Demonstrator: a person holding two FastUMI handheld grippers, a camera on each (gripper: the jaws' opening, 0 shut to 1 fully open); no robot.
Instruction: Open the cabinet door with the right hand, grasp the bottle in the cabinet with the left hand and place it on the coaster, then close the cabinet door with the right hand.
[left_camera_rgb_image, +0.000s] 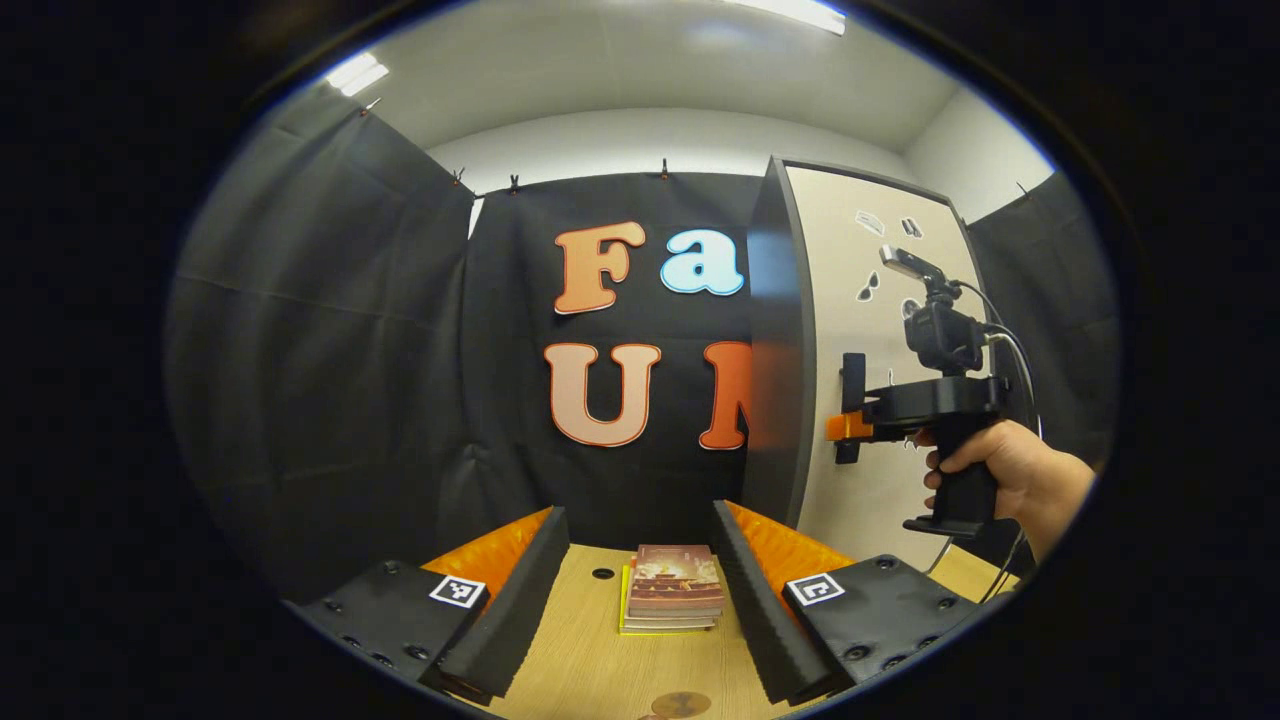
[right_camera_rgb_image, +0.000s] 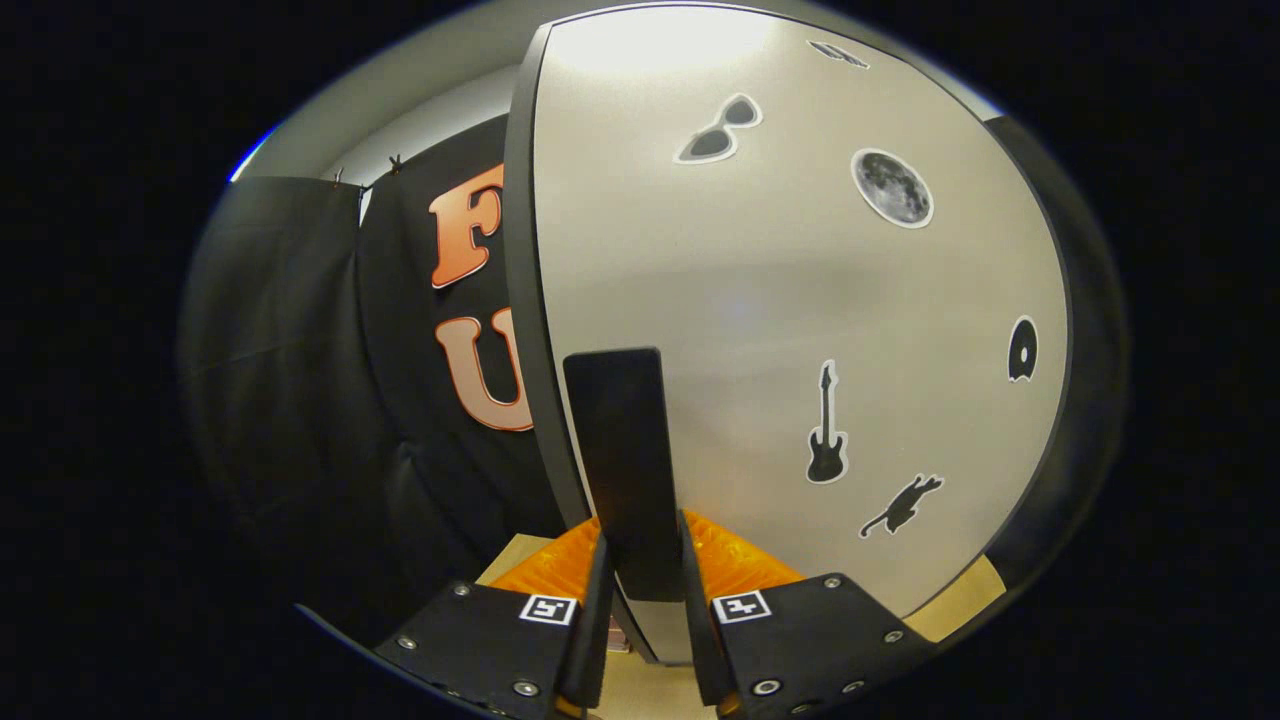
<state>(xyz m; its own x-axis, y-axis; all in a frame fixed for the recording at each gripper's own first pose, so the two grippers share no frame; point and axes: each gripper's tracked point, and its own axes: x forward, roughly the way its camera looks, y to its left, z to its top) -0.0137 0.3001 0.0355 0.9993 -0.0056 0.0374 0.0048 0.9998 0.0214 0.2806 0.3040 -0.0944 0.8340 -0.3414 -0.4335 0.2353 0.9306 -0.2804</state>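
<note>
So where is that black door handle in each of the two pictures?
Left gripper view: the handle sits right of centre on the pale cabinet door, at the tips of the right gripper.
Right gripper view: the handle stands at centre, between the fingers.
Shared landmark: the sunglasses sticker.

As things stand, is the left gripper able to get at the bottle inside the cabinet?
Probably not yet. The pale stickered cabinet door looks barely open, the right gripper shut on its black handle; the left gripper hangs open over the table.
</note>
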